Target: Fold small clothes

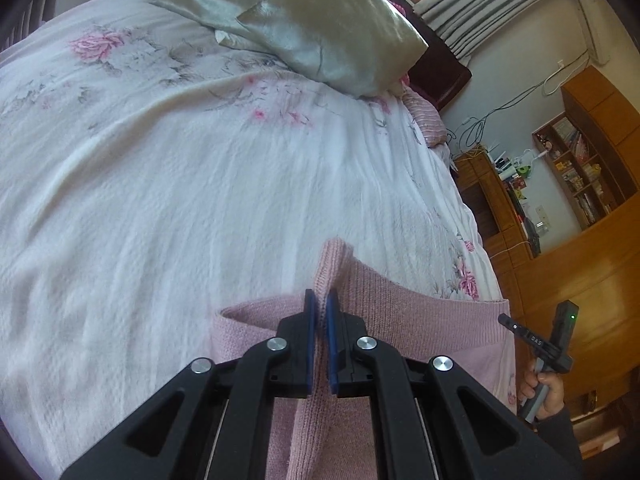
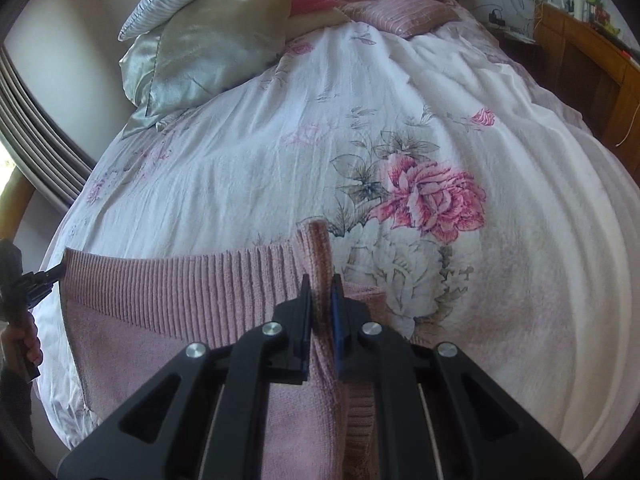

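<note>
Both corners of pink ribbed knit garment pinched: left gripper and right gripper clamped on fabric. Folding barely begun over floral white bedspread.

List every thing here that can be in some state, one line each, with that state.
Left tongs: shut on the pink knitted sweater.
Right tongs: shut on the sweater's ribbed edge.
Pink knitted sweater: pinched at two spots, stretched between the tongs over the bed.
White floral bedspread: spread out, wrinkled.
Silver satin pillows: piled at the bed's head.
Grey curtains: drawn aside, bunched.
</note>
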A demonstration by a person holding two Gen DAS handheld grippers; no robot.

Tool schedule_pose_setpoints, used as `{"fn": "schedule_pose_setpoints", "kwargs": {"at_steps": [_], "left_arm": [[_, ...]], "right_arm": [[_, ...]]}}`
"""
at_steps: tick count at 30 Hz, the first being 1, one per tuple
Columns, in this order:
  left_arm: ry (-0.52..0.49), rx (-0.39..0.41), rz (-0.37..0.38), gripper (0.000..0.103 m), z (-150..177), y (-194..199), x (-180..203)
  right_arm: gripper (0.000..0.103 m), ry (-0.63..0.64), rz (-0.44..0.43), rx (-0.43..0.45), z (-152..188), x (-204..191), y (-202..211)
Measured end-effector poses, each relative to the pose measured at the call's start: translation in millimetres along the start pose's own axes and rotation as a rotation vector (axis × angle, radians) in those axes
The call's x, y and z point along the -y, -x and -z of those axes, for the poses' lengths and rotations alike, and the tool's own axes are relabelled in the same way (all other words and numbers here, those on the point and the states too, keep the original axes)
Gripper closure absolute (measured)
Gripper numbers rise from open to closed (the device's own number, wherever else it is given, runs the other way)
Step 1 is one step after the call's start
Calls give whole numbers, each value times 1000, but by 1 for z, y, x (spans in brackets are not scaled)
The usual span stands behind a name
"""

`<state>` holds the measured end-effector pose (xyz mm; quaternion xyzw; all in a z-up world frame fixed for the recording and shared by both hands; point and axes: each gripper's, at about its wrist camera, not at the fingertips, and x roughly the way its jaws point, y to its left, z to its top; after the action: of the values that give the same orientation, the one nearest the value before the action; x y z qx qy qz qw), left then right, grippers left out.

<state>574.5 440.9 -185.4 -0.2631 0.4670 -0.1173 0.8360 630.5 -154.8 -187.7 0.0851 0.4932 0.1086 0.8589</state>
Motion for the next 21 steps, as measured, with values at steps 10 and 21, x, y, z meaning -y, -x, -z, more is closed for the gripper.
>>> {"fn": "schedule_pose_setpoints", "kwargs": {"at_steps": [10,21], "left_arm": [[61,-60,-36,98,-8,-43,-27],[35,-13,-193,95,7,-41,-32]], "right_arm": [[96,-41,37,-46,-2,11,-43],[75,-70,60,-40,12,22,-63]]}}
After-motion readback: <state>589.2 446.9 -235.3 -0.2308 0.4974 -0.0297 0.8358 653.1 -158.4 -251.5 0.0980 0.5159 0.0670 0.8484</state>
